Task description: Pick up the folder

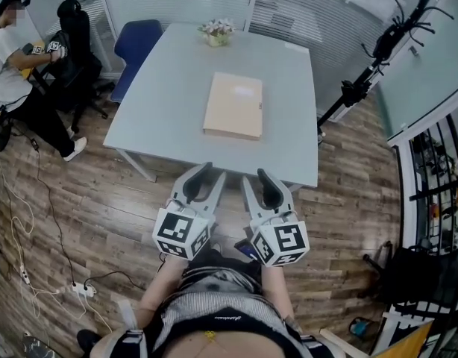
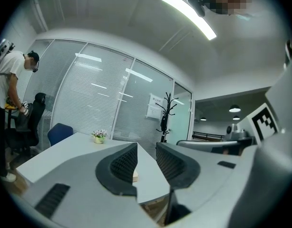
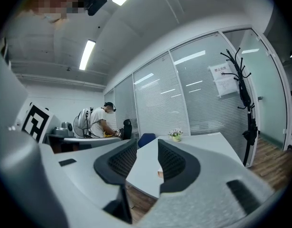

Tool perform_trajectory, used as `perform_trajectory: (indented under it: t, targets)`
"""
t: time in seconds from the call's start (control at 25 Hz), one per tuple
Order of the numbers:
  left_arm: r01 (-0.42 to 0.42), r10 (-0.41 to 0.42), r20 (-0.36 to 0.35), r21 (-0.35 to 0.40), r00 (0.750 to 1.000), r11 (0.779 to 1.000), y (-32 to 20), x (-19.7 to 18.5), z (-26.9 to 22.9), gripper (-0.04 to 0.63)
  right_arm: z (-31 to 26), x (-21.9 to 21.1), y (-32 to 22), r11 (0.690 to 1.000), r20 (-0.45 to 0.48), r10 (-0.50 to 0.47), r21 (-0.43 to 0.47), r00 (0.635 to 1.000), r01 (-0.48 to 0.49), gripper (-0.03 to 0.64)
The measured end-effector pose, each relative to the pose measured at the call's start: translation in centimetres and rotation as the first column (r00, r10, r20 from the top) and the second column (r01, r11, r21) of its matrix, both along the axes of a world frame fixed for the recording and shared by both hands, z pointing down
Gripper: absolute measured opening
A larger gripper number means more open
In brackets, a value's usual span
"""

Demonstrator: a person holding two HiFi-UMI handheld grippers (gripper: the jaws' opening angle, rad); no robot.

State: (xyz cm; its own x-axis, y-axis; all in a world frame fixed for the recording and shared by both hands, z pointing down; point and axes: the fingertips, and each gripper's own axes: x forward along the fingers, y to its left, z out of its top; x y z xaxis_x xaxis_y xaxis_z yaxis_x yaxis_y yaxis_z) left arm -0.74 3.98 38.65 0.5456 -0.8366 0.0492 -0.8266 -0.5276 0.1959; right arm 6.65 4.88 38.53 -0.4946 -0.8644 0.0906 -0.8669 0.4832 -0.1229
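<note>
The grey table (image 1: 169, 103) spreads ahead of the left gripper (image 1: 212, 171) and the right gripper (image 1: 253, 176), its near edge close to their jaw tips. A black coat stand (image 1: 378, 58) rises ahead and off to the right of the right gripper. A blue chair (image 1: 136, 43) sits ahead and left of the left gripper, by the table's far corner. The tan folder (image 1: 233, 104) lies flat mid-table, straight ahead of both grippers and well apart from them. The grippers are side by side and level, each with jaws partly apart and nothing between them. A small flower pot (image 1: 217, 32) stands beyond the folder.
</note>
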Motion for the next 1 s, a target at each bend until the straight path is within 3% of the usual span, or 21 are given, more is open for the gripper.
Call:
perform_trajectory:
  t: [0.28, 0.52, 0.8, 1.0]
  targets:
    - [-0.032, 0.031, -0.017, -0.009, 0.999, 0.999, -5.4, -0.5, 0.2, 0.100, -0.3, -0.4, -5.1, 0.999, -0.014, 0.033, 0.005, 0.999, -0.033, 0.144]
    - [-0.064, 0.064, 0.024, -0.009, 0.998, 0.998, -10.4, -0.6, 0.7, 0.100, 0.7, -1.4, -10.1, 0.999, -0.018, 0.046, -0.015, 0.999, -0.046, 0.144]
    - [-0.128, 0.128, 0.003, -0.031, 0.992, 0.991, -15.7, -0.7, 1.3, 0.100, 1.6, -2.5, -15.0, 0.997, -0.031, 0.057, -0.053, 0.998, -0.058, 0.150]
    - [-0.149, 0.149, -0.008, -0.029, 0.989, 0.988, -18.8, -1.0, 1.5, 0.100, 1.9, -1.7, -17.9, 0.991, -0.008, 0.125, -0.055, 0.992, -0.126, 0.150]
